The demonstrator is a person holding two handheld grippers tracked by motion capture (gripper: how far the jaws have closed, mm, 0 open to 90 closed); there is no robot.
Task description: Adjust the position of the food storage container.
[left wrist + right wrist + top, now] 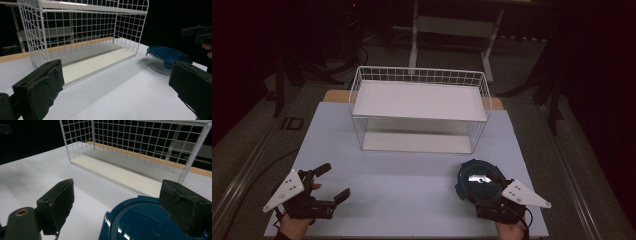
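A round glass container with a blue clip lid [473, 179] stands on the white table [412, 175] at the front right. My right gripper [482, 188] is open just behind it, jaws spread wide above the lid [140, 220], one jaw over its right part. I cannot tell whether they touch it. My left gripper [334, 181] is open at the front left with nothing between its jaws. In the left gripper view, my left gripper [117, 72] faces the container [167, 56], with the right gripper [197, 33] above it.
A white wire rack [419, 107] with an upper and a lower shelf stands at the middle back of the table, its open side towards me. It fills the background as rack [82, 37] and rack [125, 170]. A wooden strip [334, 95] runs behind the table.
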